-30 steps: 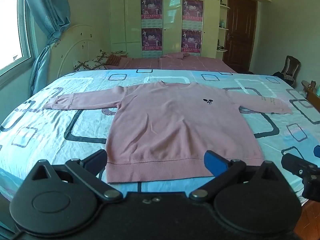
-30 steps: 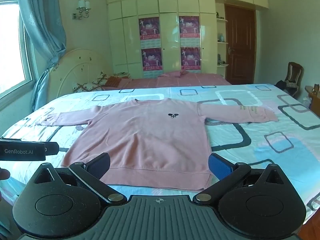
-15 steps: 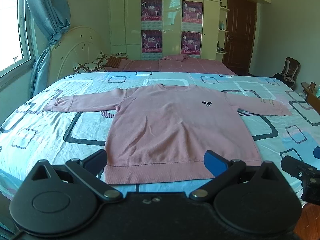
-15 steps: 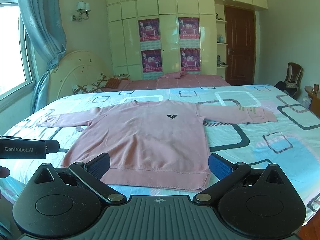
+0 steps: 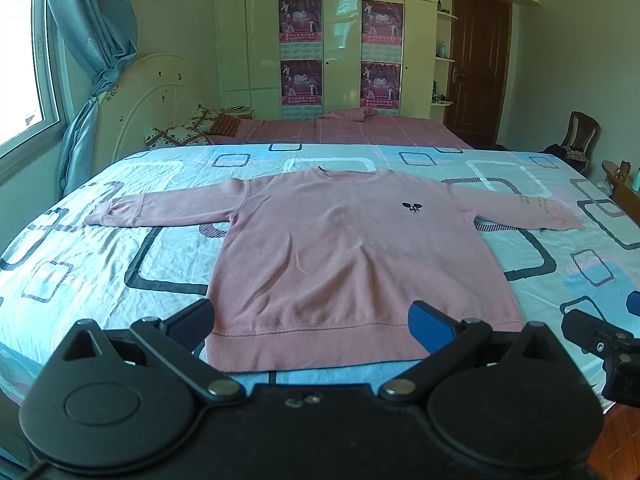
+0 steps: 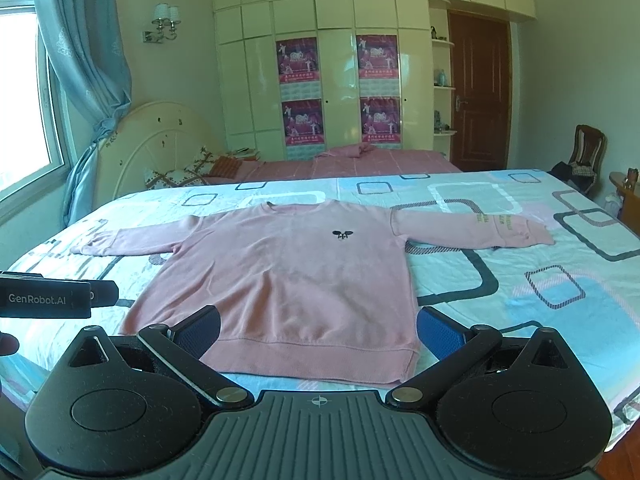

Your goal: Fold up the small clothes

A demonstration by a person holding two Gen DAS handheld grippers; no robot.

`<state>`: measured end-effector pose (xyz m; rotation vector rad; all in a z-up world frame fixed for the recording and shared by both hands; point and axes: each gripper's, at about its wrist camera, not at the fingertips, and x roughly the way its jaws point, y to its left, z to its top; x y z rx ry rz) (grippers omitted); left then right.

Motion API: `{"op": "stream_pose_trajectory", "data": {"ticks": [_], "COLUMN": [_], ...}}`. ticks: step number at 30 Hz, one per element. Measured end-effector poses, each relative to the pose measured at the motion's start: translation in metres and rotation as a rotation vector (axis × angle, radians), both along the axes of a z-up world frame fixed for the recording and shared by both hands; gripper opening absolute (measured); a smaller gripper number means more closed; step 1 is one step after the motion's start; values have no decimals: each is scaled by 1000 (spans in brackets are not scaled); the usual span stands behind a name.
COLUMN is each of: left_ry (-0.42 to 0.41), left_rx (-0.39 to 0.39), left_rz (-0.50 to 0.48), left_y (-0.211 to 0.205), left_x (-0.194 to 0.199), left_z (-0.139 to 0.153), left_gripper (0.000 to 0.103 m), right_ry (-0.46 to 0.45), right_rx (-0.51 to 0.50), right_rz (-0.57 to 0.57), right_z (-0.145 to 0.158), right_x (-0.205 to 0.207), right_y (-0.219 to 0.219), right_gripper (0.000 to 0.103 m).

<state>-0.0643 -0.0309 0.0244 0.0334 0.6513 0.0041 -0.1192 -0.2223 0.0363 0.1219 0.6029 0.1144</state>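
I am looking along both grippers at a bed point(image 5: 120, 264) with a blue patterned sheet, and nothing is being folded yet.

Starting at the left of the left wrist view, a curtain point(image 5: 92, 32) is hanging in the upper left beside the window. Below it the sweatshirt's left sleeve point(image 5: 160, 210) is lying stretched out flat toward the left edge of the bed. In the middle of the frame the pink sweatshirt point(image 5: 352, 260) is lying face up and fully spread, collar toward the top of the frame and hem point(image 5: 320, 344) along the bottom, just above my left gripper point(image 5: 312, 320). Its jaws are standing wide apart and grasping nothing. Further right the other sleeve point(image 5: 520, 208) is reaching out toward the right edge of the frame.

In the right wrist view the left gripper's body is poking in at the left edge, then the sweatshirt is filling the centre, and the right gripper point(image 6: 318, 328) is hovering at the bottom over the hem, jaws released and empty.

As I judge it, the task is sitting at its very start: the garment is laid out smooth, and all the folds, sleeves in and body over, are still waiting to be done.
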Motion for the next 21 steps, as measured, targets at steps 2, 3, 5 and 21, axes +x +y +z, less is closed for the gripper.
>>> {"op": "stream_pose_trajectory", "data": {"ticks": [2, 3, 5, 21], "left_ry": [1, 1, 1, 4], "left_rx": [-3, -3, -4, -4], "left_rz": [-2, -2, -1, 1], "left_y": [-1, -1, -1, -3], "left_x": [0, 0, 0, 2], "left_z": [0, 0, 0, 1], "left_gripper": [102, 102, 102, 102], "right_ry": [-1, -1, -3, -2], "right_rx": [0, 0, -2, -4], "right_rz": [-1, -1, -2, -2], "right_z": [0, 0, 1, 1], "right_x": [0, 0, -1, 0], "right_y": [-1, -1, -1, -2], "right_gripper": [103, 103, 103, 103]}}
